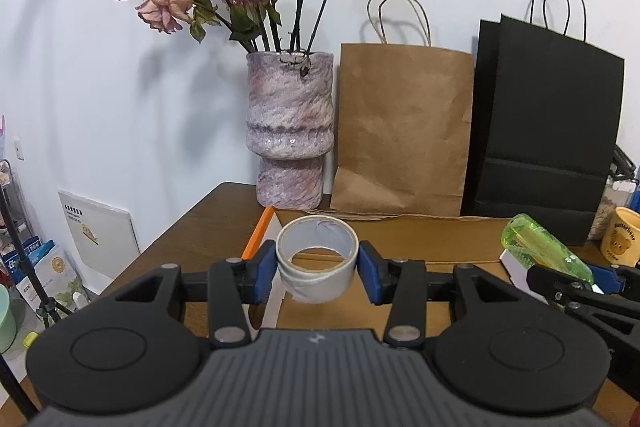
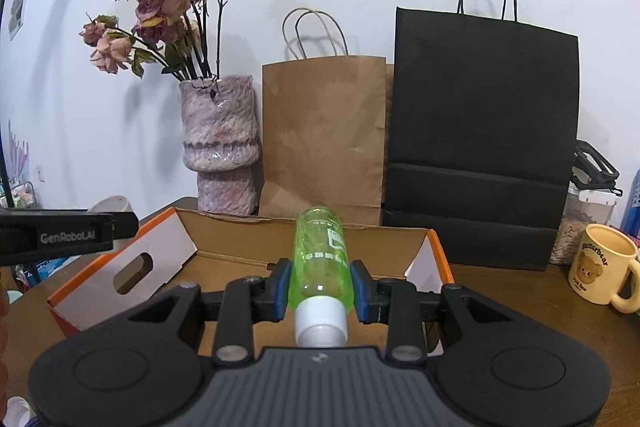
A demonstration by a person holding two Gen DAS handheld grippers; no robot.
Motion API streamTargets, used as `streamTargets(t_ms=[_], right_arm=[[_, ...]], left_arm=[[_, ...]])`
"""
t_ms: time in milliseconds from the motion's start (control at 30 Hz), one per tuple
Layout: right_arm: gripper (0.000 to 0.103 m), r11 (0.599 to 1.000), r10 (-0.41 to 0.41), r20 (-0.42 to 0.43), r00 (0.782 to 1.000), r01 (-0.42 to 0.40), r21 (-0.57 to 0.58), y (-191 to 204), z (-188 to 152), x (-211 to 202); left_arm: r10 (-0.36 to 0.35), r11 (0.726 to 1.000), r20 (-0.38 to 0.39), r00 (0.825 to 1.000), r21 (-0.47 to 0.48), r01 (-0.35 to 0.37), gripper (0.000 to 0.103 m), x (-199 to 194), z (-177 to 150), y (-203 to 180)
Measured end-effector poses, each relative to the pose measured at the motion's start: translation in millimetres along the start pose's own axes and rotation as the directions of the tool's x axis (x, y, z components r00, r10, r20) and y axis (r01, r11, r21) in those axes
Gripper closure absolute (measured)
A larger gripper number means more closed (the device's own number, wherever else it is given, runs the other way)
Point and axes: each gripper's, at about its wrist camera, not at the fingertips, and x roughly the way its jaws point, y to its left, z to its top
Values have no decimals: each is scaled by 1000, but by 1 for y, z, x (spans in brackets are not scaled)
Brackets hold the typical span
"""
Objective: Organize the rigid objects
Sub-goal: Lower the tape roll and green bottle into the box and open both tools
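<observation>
- The left claw [image 1: 317, 265] is clamped on a roll of tape [image 1: 317, 259], its blue pads pressing the roll's two sides, the hole facing forward and a little up. The roll hangs above the near edge of an open cardboard box [image 1: 400, 239].
- The right claw [image 2: 320, 285] is closed on a green bottle [image 2: 320, 259], gripped on the lower body just past the white cap [image 2: 320, 323]. The bottle lies along the fingers, cap toward the camera, its far end reaching out over the box.
- Both things look to be headed into the box, so I judge the step in hand to be the carry and drop.
- To do it well, bring each claw past the near wall and over the bare floor of the box before letting go; the right-wrist view shows that floor bare.
- Lower before opening: the roll could wheel away if dropped on its rim, and the bottle could roll too.
- Keep the two claws apart; the left one already shows at the left edge of the right-wrist view, near the box's cut-out flap [image 2: 132, 267].
- Mind the raised flaps with orange edges on either side.
- Further back on the bench [image 2: 520, 291] stand a vase [image 1: 290, 131] of dried roses, a brown paper bag [image 1: 404, 131] and a black bag [image 2: 484, 131], all just beyond the box; stop short of them.
- A yellow mug [image 2: 600, 267] sits to the right, well clear of the drop.
</observation>
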Motion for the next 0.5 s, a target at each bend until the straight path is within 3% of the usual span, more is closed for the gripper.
streamTargets(t_ms=[500], right_arm=[[73, 1000, -7, -46, 999, 7, -6, -6, -8, 25]], left_arm=[[22, 999, -49, 999, 29, -20, 58, 33, -4, -2]])
